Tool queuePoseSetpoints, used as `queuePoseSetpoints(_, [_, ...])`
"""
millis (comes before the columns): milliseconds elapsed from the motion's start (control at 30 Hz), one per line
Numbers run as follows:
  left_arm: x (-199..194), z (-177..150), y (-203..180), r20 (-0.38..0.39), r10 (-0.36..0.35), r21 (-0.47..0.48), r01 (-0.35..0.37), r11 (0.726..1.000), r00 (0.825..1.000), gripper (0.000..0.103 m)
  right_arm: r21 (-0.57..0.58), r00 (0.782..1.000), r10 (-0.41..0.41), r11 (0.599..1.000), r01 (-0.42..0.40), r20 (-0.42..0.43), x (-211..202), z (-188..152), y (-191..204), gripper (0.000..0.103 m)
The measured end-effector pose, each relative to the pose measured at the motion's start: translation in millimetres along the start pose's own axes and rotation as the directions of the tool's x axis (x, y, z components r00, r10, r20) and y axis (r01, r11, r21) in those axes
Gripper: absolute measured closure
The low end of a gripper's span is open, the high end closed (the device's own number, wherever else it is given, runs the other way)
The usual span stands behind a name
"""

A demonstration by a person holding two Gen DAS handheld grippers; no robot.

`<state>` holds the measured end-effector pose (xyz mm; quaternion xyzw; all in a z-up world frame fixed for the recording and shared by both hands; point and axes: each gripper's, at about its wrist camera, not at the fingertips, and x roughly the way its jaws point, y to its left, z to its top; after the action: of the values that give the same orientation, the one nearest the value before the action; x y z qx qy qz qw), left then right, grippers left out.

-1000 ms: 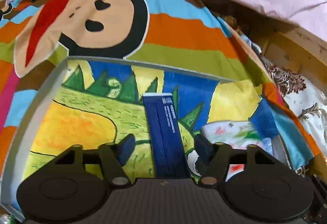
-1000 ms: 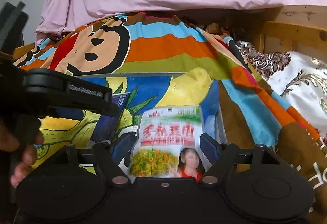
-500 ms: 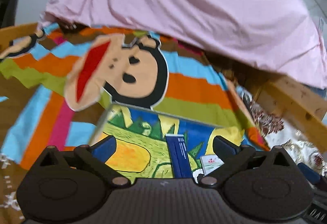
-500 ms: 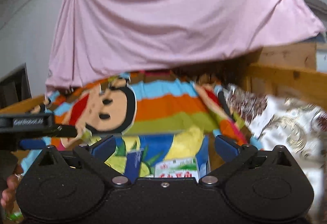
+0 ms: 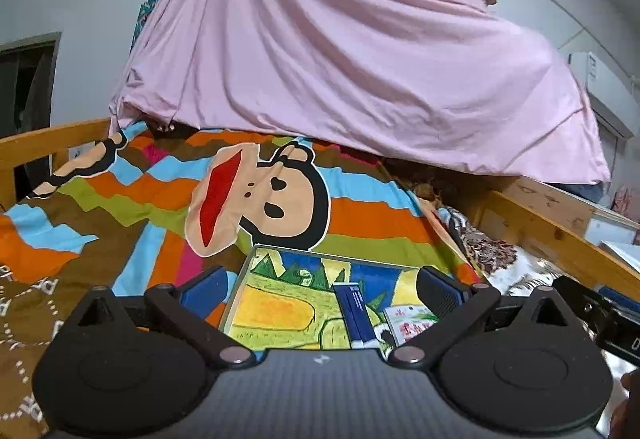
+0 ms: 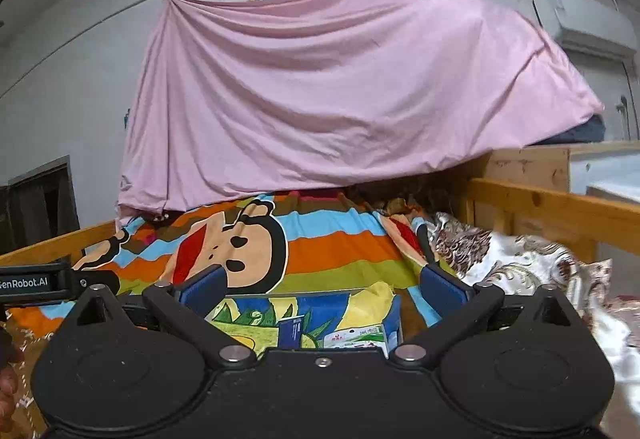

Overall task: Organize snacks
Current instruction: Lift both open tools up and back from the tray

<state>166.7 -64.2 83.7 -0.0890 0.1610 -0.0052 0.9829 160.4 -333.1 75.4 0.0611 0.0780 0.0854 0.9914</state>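
A shallow box (image 5: 276,303) with a cartoon landscape lining lies on the striped monkey blanket; it also shows in the right wrist view (image 6: 256,313). A dark blue snack box (image 5: 354,315) (image 6: 291,333) lies in its middle. A white and red snack bag (image 5: 408,323) (image 6: 356,335) lies at its right end. My left gripper (image 5: 320,285) is open and empty, raised above and behind the box. My right gripper (image 6: 322,285) is open and empty, also raised behind it. The box's near part is hidden by both gripper bodies.
The striped monkey blanket (image 5: 280,199) covers the bed. A pink sheet (image 5: 360,71) hangs over the far end. Wooden rails (image 6: 552,211) run along the right and the left side (image 5: 48,143). A floral quilt (image 6: 512,267) lies at the right.
Both grippers opened wide, let go of the blue box and the snack bag, and pulled up and back. Both snacks stay in the box.
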Motion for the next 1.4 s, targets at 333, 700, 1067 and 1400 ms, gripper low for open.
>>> queuePoseSetpoints(333, [-66, -33, 4, 0.029, 0.002, 0.063, -0.003, 0.998, 1.000, 0.000, -0.021, 1.000, -0.016, 1.000, 0.016, 0.008, -85, -20, 20, 0.001])
queuePoseSetpoints(700, [-103, -65, 26, -0.007, 0.033, 0.121, -0.032, 0.992, 0.999, 0.000, -0.036, 0.989, -0.065, 0.998, 0.060, -0.135, -124, -62, 50, 0.001])
queuePoseSetpoints(1067, [-97, -91, 61, -0.099, 0.105, 0.116, -0.093, 0.989, 0.990, 0.000, -0.132, 0.957, -0.030, 0.991, -0.009, -0.289, -115, -91, 78, 0.001])
queuePoseSetpoints(1400, [-81, -102, 69, -0.160, 0.091, 0.166, -0.064, 0.984, 0.983, 0.000, -0.130, 0.933, -0.041, 0.991, -0.006, -0.358, -101, -99, 77, 0.001])
